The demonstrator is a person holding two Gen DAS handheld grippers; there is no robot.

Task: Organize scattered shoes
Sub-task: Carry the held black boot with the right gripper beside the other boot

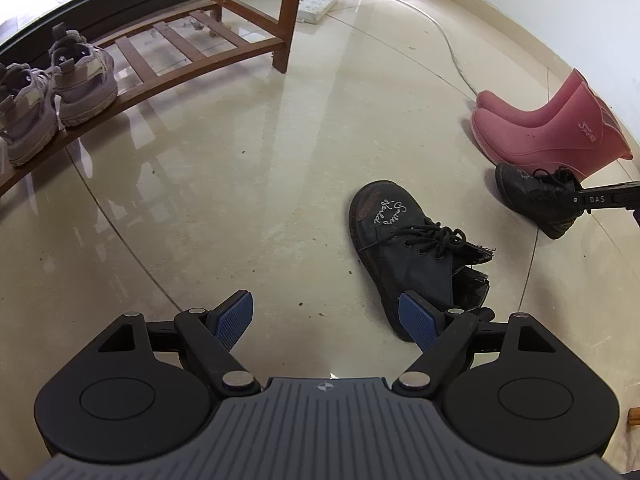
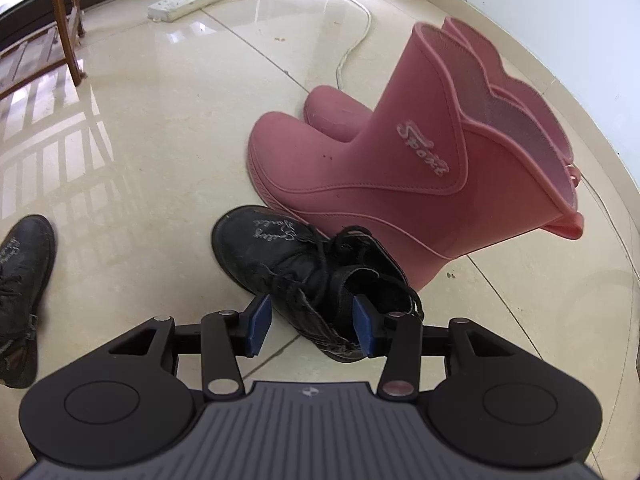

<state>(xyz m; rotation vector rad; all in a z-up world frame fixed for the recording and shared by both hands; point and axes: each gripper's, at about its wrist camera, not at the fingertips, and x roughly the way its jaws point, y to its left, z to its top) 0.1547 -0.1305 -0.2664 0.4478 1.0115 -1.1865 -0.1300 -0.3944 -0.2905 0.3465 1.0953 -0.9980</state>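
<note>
I'm straddling the black boot's (image 2: 304,276) collar lower-centre with my right gripper (image 2: 312,322), released, not yet clamped, for lifting.

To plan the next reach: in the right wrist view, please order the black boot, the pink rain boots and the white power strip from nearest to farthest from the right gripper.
From the right gripper:
1. Black boot, between its fingers.
2. Pink rain boots, just behind, right.
3. White power strip, far back, left.

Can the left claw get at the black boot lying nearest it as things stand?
Probably yes. The left claw is open and empty, the black boot lies on bare floor by its right finger, nothing between; it needs a small shift right.
</note>
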